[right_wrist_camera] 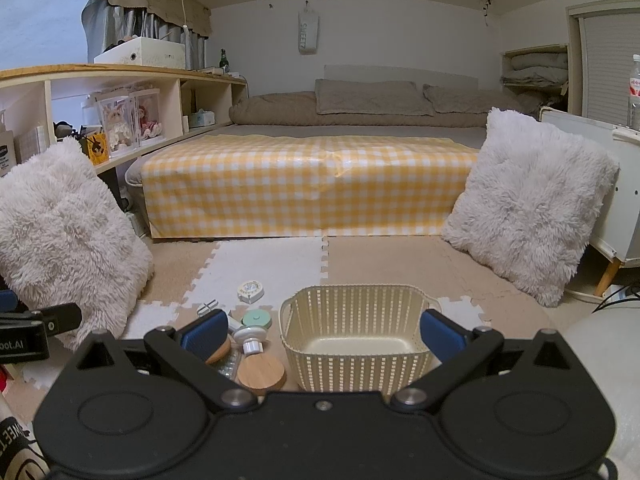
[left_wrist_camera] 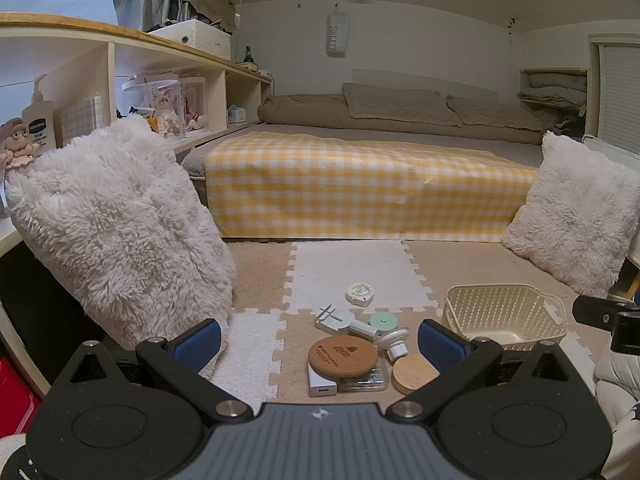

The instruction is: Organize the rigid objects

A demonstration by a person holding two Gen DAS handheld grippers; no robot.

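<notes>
Both grippers sit low over a floor of interlocking foam puzzle mats (left_wrist_camera: 352, 268), beige and white, soft and nubbly. The left gripper (left_wrist_camera: 320, 338) has its blue-padded jaws wide apart with nothing between them; same for the right gripper (right_wrist_camera: 322, 334), jaws apart and framing the cream perforated plastic basket (right_wrist_camera: 352, 320), which is empty. At about 9 o'clock from the basket is the clutter: a round cork coaster (left_wrist_camera: 343, 356) on a clear plastic case, a smooth round bamboo lid (left_wrist_camera: 414, 374), a mint green disc (left_wrist_camera: 383, 321) and a round white tape measure (left_wrist_camera: 360, 292). Shaggy white pillows (left_wrist_camera: 120, 232) flank a bed draped in yellow gingham cloth (left_wrist_camera: 360, 188).
</notes>
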